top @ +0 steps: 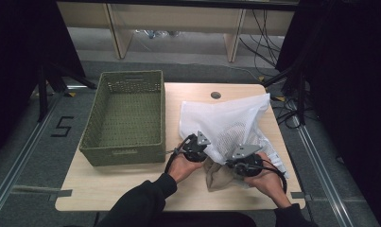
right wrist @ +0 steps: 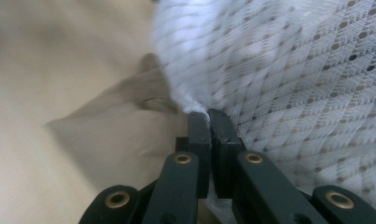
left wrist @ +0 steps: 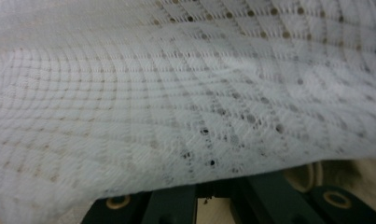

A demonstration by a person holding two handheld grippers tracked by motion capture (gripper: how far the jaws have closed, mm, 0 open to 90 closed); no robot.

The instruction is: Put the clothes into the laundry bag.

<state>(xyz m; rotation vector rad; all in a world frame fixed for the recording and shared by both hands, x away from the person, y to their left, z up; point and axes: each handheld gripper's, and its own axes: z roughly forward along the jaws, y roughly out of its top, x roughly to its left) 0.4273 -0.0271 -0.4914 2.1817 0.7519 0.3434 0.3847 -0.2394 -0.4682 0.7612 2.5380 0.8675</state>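
My right tongs (right wrist: 208, 116) are pinched tight on the edge of a white mesh laundry bag (right wrist: 288, 79), their two black jaws pressed together with a fold of the netting caught between them. My left tongs (top: 196, 147) are also closed on the same bag; in the left gripper view the white mesh drapes over the jaws and hides their tips, so the grip itself is covered.

From the high view, both of my hands sit near the front edge of the bench (top: 131, 187), the left hand (top: 181, 166) just beside the right hand (top: 268, 182), with the bag's near edge held between them. The bag spreads away from me across the right half of the bench, lifted and puffed. A beige cloth (top: 220, 175) lies bunched under the bag's near edge, between my two hands.

To the left of the bag stands an olive green woven basket (top: 91, 137), close beside it.
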